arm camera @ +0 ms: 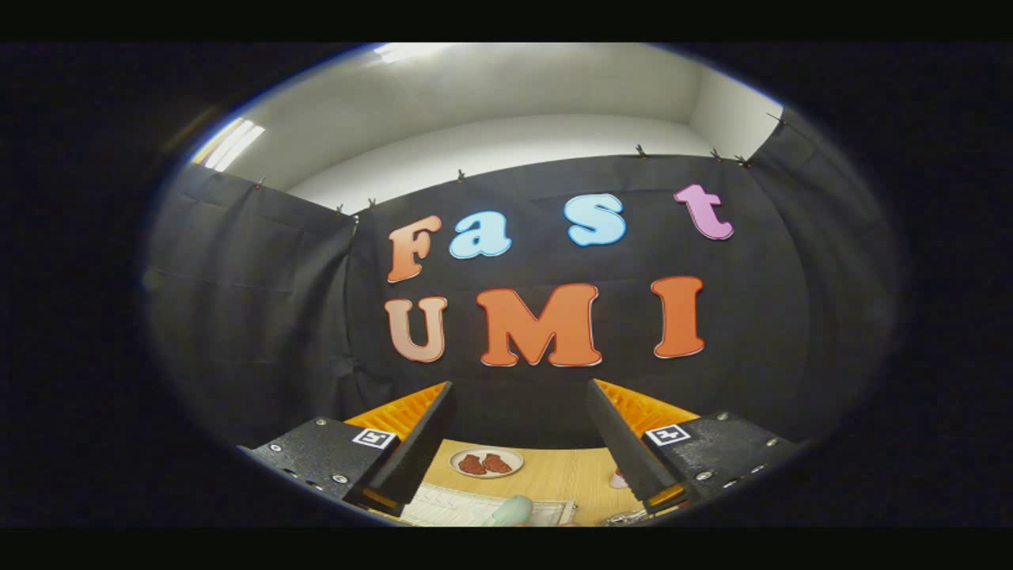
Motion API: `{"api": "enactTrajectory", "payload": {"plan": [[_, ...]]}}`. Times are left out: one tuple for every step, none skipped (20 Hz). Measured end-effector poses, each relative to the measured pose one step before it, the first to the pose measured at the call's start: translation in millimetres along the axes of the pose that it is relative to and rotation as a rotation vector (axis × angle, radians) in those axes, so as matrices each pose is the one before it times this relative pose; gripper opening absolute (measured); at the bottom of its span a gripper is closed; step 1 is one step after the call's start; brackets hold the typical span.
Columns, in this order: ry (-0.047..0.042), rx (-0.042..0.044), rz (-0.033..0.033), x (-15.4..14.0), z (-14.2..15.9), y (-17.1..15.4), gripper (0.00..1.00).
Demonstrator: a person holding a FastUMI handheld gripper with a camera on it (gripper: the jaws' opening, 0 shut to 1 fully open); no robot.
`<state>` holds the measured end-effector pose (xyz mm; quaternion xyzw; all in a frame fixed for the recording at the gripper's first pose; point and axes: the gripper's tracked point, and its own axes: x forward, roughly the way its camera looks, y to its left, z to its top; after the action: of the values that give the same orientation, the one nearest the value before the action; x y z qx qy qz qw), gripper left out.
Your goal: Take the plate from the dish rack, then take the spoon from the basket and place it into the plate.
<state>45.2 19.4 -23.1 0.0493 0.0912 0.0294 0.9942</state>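
Gripper (pixel 518 431) fingers are held wide apart, nothing gripped, raised over a wooden table (pixel 570 475). Between them, beyond a white ribbed rack (pixel 459 507), a small round plate (pixel 486 462) bearing reddish pieces is seen, table bare around it.

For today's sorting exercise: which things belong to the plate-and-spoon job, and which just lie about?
Job: gripper, open; white ribbed rack, probably the dish rack; pale green item on it.
Lying about: small plate of reddish-brown food; wooden table.
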Motion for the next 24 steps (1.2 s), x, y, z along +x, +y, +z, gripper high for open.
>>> {"api": "enactTrajectory", "payload": {"plan": [[0.05395, 0.01003, -0.01819, 0.24, -12.07, -5.26, 0.98], [0.06398, 0.01100, -0.00799, 0.44, -14.65, -3.94, 0.98], [0.06545, 0.01226, -0.00372, 1.27, -14.27, -0.50, 0.98], [0.07155, 0.01018, 0.00006, 2.09, -16.07, -1.72, 0.98], [0.07084, 0.01083, 0.00626, 1.91, -15.99, -0.50, 0.98], [0.06298, 0.01279, 0.00380, 5.06, -14.82, -1.94, 0.98], [0.06435, 0.01140, -0.00266, 2.87, -16.68, -3.44, 0.98], [0.06061, 0.00961, -0.00579, 3.80, -15.01, -3.03, 0.97], [0.05081, 0.00907, -0.00236, 5.93, -11.97, -0.83, 0.97], [0.03484, 0.00302, 0.01002, 7.33, -10.38, 0.33, 0.96], [0.04607, 0.00076, -0.00224, 8.22, -13.98, -2.38, 0.96], [0.05580, 0.00397, 0.00650, 7.77, -13.99, 0.20, 0.95], [0.05359, 0.00676, 0.00879, 4.93, -14.81, 0.88, 0.95], [0.04172, 0.00341, 0.00551, 4.68, -10.04, 0.97, 0.95], [0.04058, 0.00018, 0.00080, 5.50, -9.82, 1.60, 0.95], [0.02923, -0.00009, -0.00379, 6.38, -6.76, -0.43, 0.95], [0.02741, -0.00190, -0.00373, 5.83, -5.44, -0.76, 0.94], [0.02843, -0.00401, -0.00579, 6.13, -5.51, -0.42, 0.92], [0.03180, -0.00444, -0.00496, 4.03, -4.93, 0.08, 0.91], [0.03181, -0.00484, -0.00750, 3.47, -4.74, 0.12, 0.89], [0.02543, -0.00295, -0.00551, 6.01, -3.96, 1.82, 0.88], [0.02928, -0.00433, -0.00775, 6.31, -5.85, 1.41, 0.85], [0.02859, -0.00395, -0.00391, 5.63, -5.45, 1.84, 0.84], [0.03309, -0.00232, -0.00862, 4.50, -5.30, 0.33, 0.81]]}}
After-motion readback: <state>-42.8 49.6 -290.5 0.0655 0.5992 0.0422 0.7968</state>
